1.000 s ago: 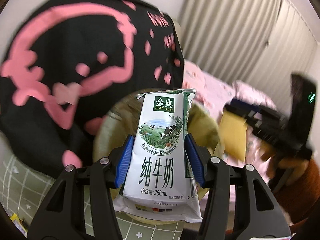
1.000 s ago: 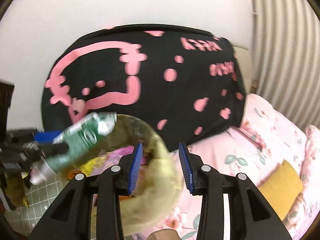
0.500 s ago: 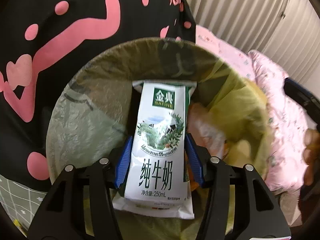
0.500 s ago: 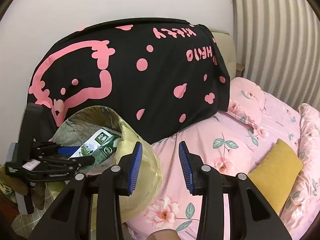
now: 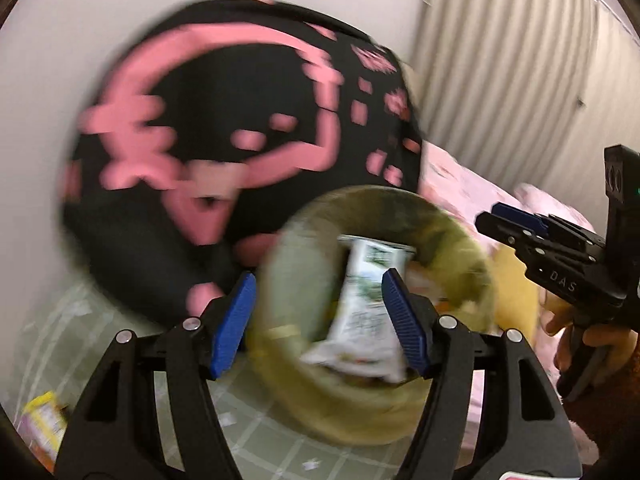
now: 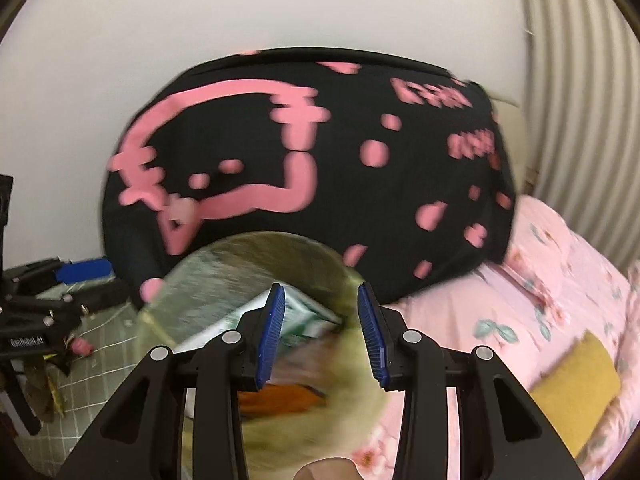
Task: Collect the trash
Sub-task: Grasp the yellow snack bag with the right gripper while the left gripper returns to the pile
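Observation:
A white and green milk carton [image 5: 360, 312] lies loose inside a round bin with a yellowish liner bag [image 5: 380, 194], blurred by motion. My left gripper [image 5: 318, 320] hovers above the bin's near rim. Its jaws are opening, and the blue pads stand wide apart with neither pressing on the carton. From the right wrist view the carton [image 6: 304, 312] lies slanted in the bin [image 6: 256, 242] on other rubbish. My right gripper [image 6: 322, 332] stands open and empty over the bin's right side. The right gripper [image 5: 540, 240] also shows in the left view.
A black cushion with pink marks [image 5: 224, 120] leans on the wall behind the bin. Pink floral bedding [image 6: 560, 280] with a yellow pillow [image 6: 576, 376] lies to the right. A green checked mat [image 5: 80, 340] holds a yellow wrapper [image 5: 40, 420]. A ribbed curtain [image 5: 520, 80] hangs beyond.
The left gripper carried the carton over the bin, spread its jaws and drew back; the carton now lies in the bin. The right gripper swung left over the bin, still open.

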The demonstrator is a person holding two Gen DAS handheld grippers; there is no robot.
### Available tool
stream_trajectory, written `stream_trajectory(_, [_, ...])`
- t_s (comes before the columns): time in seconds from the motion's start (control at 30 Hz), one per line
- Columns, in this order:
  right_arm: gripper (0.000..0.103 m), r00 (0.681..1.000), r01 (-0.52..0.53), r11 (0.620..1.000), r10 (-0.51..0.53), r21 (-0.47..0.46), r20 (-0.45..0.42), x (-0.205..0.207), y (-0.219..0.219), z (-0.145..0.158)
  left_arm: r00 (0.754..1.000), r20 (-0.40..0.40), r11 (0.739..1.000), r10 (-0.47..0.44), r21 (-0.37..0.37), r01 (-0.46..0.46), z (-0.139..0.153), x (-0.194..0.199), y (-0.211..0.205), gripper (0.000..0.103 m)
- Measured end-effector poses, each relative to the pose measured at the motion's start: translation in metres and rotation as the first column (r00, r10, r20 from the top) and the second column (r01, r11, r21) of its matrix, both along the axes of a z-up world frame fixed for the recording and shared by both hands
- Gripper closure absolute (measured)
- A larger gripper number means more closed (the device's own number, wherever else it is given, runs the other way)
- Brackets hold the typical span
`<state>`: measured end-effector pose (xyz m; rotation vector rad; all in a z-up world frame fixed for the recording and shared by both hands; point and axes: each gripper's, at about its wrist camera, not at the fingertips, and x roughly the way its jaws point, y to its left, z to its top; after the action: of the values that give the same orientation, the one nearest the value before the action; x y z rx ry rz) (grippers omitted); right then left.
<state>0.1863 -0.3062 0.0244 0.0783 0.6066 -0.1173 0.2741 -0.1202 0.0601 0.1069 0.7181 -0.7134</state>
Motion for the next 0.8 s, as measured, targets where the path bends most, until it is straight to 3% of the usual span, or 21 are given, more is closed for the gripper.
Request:
stream_trajectory(0.13, [0.067, 0.993, -0.118, 0.993, 0.118, 0.003, -0.015, 0.025, 0.044, -0.004, 0.988, 0.037, 0.989, 0.148, 0.010, -0.148, 0.005, 0.002, 0.054, 0.041])
stream_trajectory(0.33, [0.067, 0.958, -0.285, 0.959, 0.285, 0.005, -0.034, 0.053, 0.118, -0.014, 0.931, 0.020, 0.931, 0.365, -0.013, -0.365, -0.005, 0.005, 0.146, 0.041])
stream_trajectory(0.47, [0.056, 0.907, -0.415, 0.909, 0.415, 0.015, -0.065, 0.070, 0.177, -0.030, 0.861, 0.011, 0.861, 0.508, 0.025, -0.508, -0.020, -0.001, 0.209, 0.041])
stream_trajectory(0.57, [0.055, 0.854, -0.509, 0.860, 0.510, 0.038, -0.099, 0.080, 0.219, -0.046, 0.809, -0.014, 0.809, 0.588, 0.029, -0.588, -0.031, -0.009, 0.251, 0.041])
stream_trajectory(0.8, [0.054, 0.756, -0.621, 0.779, 0.626, 0.094, -0.193, 0.095, 0.293, -0.075, 0.646, -0.085, 0.651, 0.759, 0.052, -0.758, -0.053, -0.039, 0.351, 0.041])
